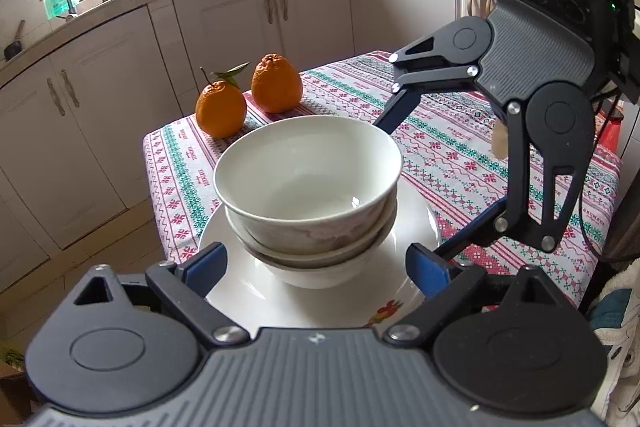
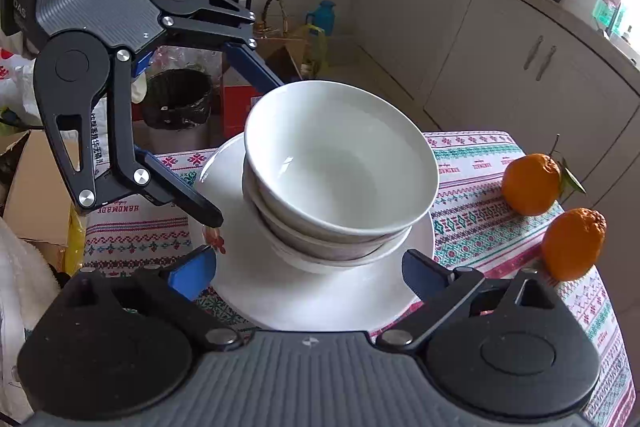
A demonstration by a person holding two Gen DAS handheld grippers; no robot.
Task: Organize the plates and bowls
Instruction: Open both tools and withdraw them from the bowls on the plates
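Note:
A stack of white bowls (image 1: 308, 183) stands on a white plate (image 1: 256, 291) on the patterned tablecloth; it also shows in the right wrist view (image 2: 340, 167) on the plate (image 2: 320, 299). My left gripper (image 1: 316, 263) is open, its blue fingers either side of the stack's base, above the plate. My right gripper (image 2: 310, 271) is open too, fingers straddling the stack from the opposite side. Each gripper shows in the other's view: the right one (image 1: 416, 163), the left one (image 2: 248, 143), wide apart around the bowls. Neither holds anything.
Two oranges (image 1: 248, 97) lie at the table's far corner, also in the right wrist view (image 2: 552, 215). Kitchen cabinets (image 1: 224, 23) stand behind. A black bin (image 2: 178, 103), boxes and bags sit on the floor beyond the table edge.

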